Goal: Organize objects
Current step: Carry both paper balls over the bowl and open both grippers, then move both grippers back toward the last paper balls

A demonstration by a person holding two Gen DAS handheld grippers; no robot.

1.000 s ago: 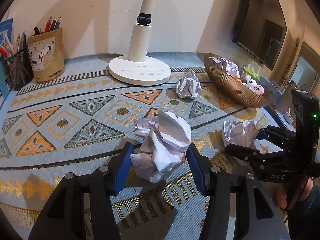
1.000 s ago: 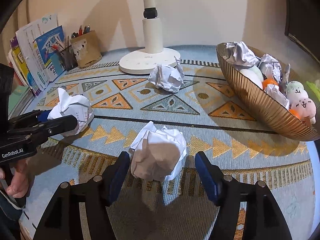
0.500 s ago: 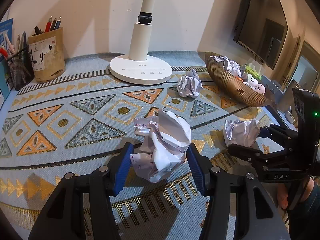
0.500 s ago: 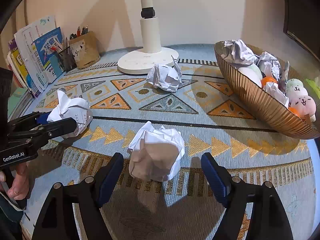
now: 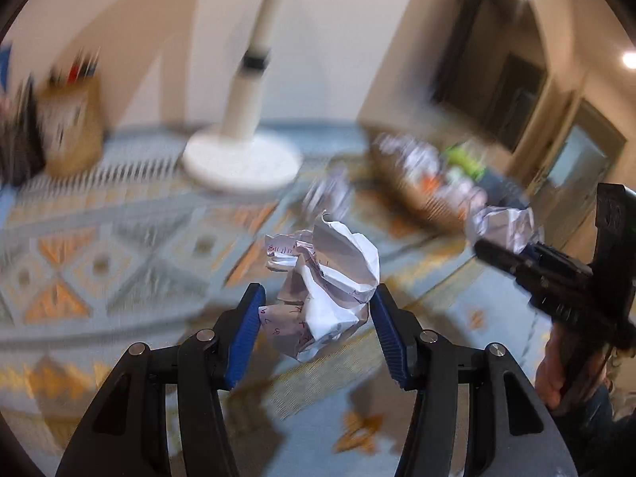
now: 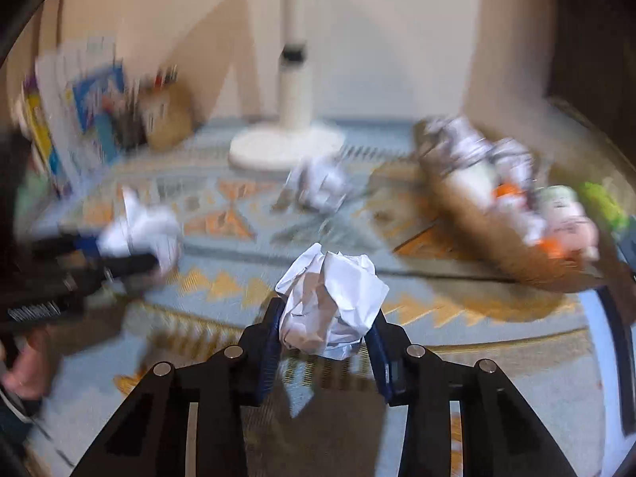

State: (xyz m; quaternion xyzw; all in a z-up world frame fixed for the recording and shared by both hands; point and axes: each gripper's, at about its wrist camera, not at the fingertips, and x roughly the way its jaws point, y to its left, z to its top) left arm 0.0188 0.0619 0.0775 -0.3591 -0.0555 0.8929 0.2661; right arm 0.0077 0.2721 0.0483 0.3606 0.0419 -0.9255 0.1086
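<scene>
Both grippers, left gripper (image 5: 316, 316) and right gripper (image 6: 324, 336), have black angular arms with silver round screws, and ribbed blue pads (image 5: 244, 330) at twelve o'clock.

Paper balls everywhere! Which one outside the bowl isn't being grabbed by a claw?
The crumpled paper ball lying on the mat just in front of the lamp base. It lies apart from both claws; the other two sit between blue claw pads.

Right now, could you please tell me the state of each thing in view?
Left hand-held gripper: shut on written-on paper ball.
Right hand-held gripper: closing on plain paper ball.
Third paper ball: loose on the mat.
Basket: filled.
</scene>
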